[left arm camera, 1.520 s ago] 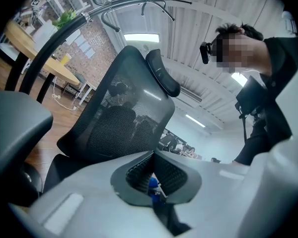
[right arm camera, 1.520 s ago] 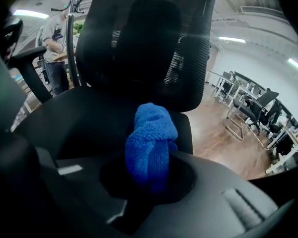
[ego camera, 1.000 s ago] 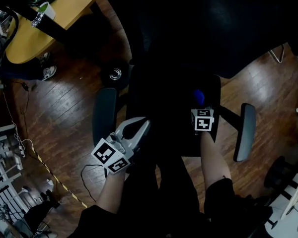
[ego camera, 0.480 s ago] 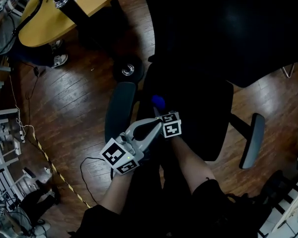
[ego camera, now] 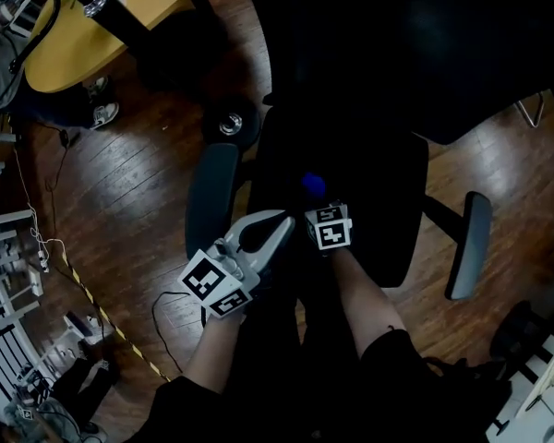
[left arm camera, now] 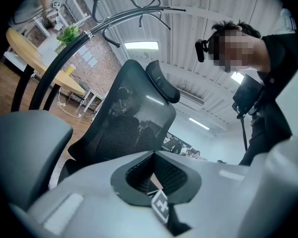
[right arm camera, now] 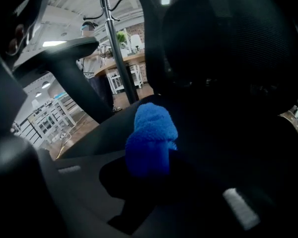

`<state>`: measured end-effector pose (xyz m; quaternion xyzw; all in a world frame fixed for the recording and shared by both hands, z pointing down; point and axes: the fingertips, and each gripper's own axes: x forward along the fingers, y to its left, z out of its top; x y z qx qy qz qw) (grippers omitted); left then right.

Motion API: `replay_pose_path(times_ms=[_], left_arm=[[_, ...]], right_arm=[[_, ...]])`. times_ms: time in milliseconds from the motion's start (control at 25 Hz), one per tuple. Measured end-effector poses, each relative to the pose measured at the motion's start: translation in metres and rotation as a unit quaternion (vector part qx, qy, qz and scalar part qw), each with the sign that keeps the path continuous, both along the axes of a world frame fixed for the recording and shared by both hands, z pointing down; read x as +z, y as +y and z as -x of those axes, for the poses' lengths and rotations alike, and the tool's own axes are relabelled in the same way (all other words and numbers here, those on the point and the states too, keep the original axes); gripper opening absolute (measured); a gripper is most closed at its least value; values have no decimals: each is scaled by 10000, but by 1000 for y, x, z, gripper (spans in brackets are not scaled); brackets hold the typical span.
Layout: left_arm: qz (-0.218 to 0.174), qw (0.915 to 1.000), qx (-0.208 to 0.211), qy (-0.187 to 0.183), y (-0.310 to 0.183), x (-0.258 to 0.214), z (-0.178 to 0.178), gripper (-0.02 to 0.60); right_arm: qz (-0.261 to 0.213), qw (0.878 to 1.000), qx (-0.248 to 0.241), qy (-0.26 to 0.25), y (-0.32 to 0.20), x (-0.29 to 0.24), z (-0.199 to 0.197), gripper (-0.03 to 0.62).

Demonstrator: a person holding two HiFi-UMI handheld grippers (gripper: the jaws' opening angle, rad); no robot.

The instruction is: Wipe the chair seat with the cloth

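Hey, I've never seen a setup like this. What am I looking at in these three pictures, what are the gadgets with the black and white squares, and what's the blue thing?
A person stands over an office chair and holds a hand tool, a gripper with two jaws, in each hand. The cubes with squares are part of those tools. The top-down picture comes from a camera on the person's head. The other two come from cameras riding on each gripper, looking along its jaws. The right gripper has its jaws shut on a blue cloth, held over the black chair seat. The left gripper is shut with nothing in it, near the seat's left edge and the armrest. Below is a wooden floor.
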<state>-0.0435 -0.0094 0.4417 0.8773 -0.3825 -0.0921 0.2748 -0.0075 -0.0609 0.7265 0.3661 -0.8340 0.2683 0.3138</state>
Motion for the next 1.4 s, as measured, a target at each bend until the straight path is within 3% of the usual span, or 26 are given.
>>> replay_pose_path(times_ms=[480,680,1240,1400], left_arm=[[66,9993,352,-109,-1,4,-17,0],[52,9989,463,-106,-5,2,-28,0],[56,9990,440,-109,-6,2,-25,0],[32,9993,377,-71,-5,0,-19,0]], right_arm=[[-85,9877,1213,983,-7,-8,-188,38],[-140,9798,1635,1146,-6,-19,-243,38],[-70,9746,1885,1208,-5,-21,-262,38],[-7,9766,1864,1075,-8,-28,-236,38]])
